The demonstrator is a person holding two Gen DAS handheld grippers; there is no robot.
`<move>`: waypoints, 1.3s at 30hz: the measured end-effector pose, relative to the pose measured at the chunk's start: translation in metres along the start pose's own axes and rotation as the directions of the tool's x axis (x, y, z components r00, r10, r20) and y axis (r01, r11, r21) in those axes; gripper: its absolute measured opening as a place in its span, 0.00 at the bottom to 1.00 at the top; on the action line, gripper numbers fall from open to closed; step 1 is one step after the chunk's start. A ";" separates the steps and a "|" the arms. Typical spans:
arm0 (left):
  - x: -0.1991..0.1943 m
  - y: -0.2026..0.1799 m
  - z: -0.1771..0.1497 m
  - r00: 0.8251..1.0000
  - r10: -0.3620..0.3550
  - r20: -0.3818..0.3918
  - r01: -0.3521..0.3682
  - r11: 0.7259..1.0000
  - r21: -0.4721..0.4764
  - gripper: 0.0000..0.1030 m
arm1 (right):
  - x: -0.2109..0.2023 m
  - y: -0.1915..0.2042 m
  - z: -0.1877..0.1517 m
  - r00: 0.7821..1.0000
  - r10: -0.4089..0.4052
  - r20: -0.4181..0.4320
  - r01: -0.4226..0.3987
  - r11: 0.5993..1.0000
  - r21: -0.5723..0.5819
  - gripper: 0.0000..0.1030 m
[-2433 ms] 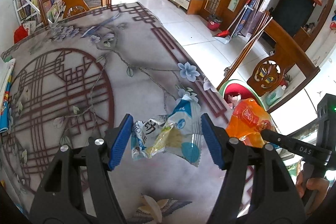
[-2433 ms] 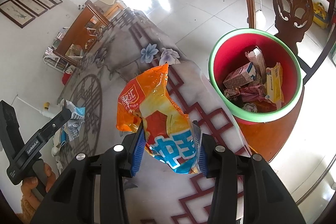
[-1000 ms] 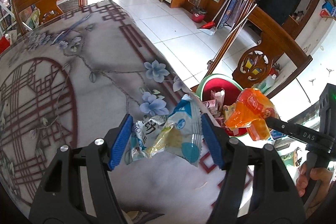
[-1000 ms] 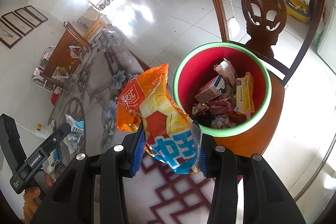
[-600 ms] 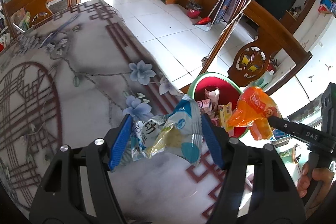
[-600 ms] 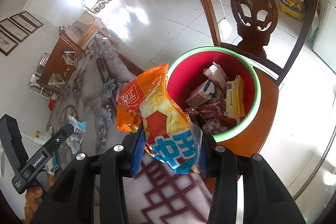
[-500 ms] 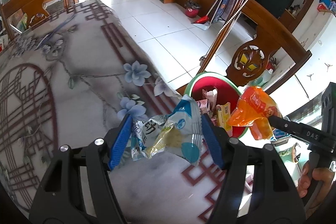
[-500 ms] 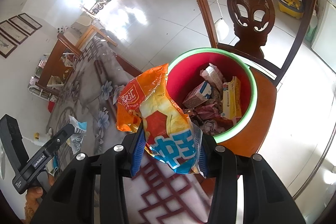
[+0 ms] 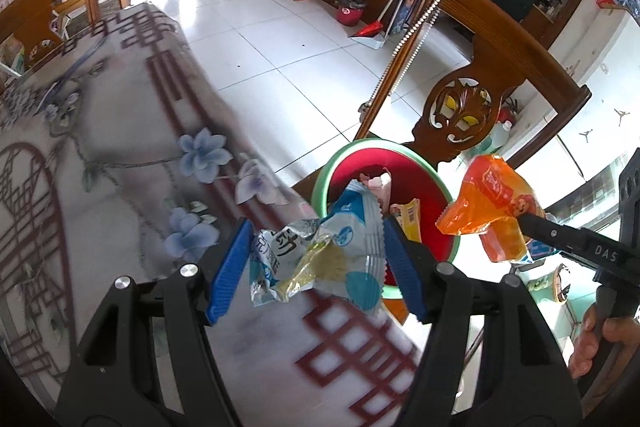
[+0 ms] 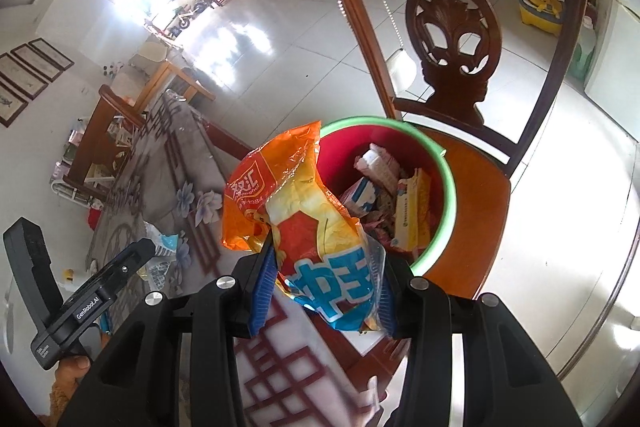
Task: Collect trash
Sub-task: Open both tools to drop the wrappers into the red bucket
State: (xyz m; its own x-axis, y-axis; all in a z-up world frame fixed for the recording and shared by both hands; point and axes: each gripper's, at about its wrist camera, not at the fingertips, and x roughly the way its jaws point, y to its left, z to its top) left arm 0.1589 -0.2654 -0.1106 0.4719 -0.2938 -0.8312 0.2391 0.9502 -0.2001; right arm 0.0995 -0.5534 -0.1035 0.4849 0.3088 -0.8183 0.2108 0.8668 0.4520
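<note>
Over on the left you've got the table [image 9: 120,155], covered in that grey cloth with the red lattice and blue flowers, and it's a bit smeared in both views. Your left gripper [image 9: 316,263] is hanging past the table's near corner, blue pads pinching a crumpled white-and-blue snack wrapper [image 9: 320,251] from both sides. The wrapper is off the table, in the air, and its top corner overlaps the rim of the bin as seen from the left wrist.

Next along is the bin [image 9: 432,187] itself, red inside with a green rim, sitting on the seat of a carved wooden chair [image 10: 472,211] just beside the table edge. There's already stuff in it: a couple of small cartons and a yellowish packet [image 10: 412,215], plus some crumpled bits underneath.

Furthest right, your right gripper [image 10: 324,287] is clamped on an orange chip bag [image 10: 292,195] with blue characters on its lower part. The bag sticks up out of the jaws and hangs over the near-left rim of the bin, not inside it. From the left wrist you can see your right hand [image 9: 600,339] wrapped round the handle.
</note>
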 end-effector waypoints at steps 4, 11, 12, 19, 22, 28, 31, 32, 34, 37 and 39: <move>0.011 -0.015 0.005 1.000 -0.007 -0.006 0.007 1.000 0.009 0.62 | -0.004 -0.013 0.007 1.000 -0.006 0.006 0.006 1.000 0.011 0.41; 0.034 -0.036 0.016 1.000 -0.013 -0.024 0.013 1.000 0.021 0.62 | -0.006 -0.031 0.021 1.000 -0.008 0.007 0.008 1.000 0.018 0.41; 0.037 -0.039 0.017 1.000 -0.014 -0.026 0.014 1.000 0.024 0.62 | -0.006 -0.033 0.023 1.000 -0.009 0.007 0.009 1.000 0.017 0.41; 0.061 -0.054 0.024 0.999 -0.013 -0.053 0.015 0.999 0.030 0.72 | -0.008 -0.043 0.034 1.000 -0.018 0.008 0.018 1.000 0.013 0.41; 0.067 -0.058 0.025 0.998 -0.016 -0.062 0.017 1.000 0.020 0.81 | -0.008 -0.046 0.037 1.000 -0.021 0.006 0.021 1.000 0.013 0.41; 0.066 -0.051 0.027 0.999 0.008 -0.054 -0.008 1.000 -0.011 0.92 | 0.002 -0.041 0.041 1.000 -0.016 -0.011 0.016 1.000 -0.009 0.41; 0.067 -0.043 0.027 0.998 0.014 -0.066 -0.016 0.999 -0.031 0.93 | 0.008 -0.035 0.041 1.000 -0.013 -0.017 0.013 1.000 -0.019 0.41; 0.066 -0.040 0.026 0.998 0.015 -0.069 -0.017 0.999 -0.040 0.93 | 0.010 -0.033 0.041 1.000 -0.011 -0.019 0.011 1.000 -0.020 0.41; 0.063 -0.035 0.025 0.998 0.015 -0.065 -0.018 0.998 -0.052 0.93 | 0.015 -0.031 0.041 1.000 -0.013 -0.027 0.012 1.000 -0.023 0.41; 0.053 -0.026 0.024 0.999 0.019 -0.051 -0.023 0.997 -0.068 0.94 | 0.024 -0.024 0.041 0.999 -0.016 -0.040 0.015 0.999 -0.032 0.41; 0.049 -0.021 0.024 0.999 0.026 -0.043 -0.029 0.997 -0.072 0.94 | 0.029 -0.019 0.041 0.999 -0.020 -0.047 0.018 0.999 -0.041 0.41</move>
State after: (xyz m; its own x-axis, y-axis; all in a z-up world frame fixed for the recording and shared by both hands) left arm 0.1974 -0.3024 -0.1351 0.4410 -0.2640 -0.8578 0.1631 0.9634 -0.2127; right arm 0.1444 -0.5774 -0.1212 0.4406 0.3097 -0.8426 0.1844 0.8874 0.4226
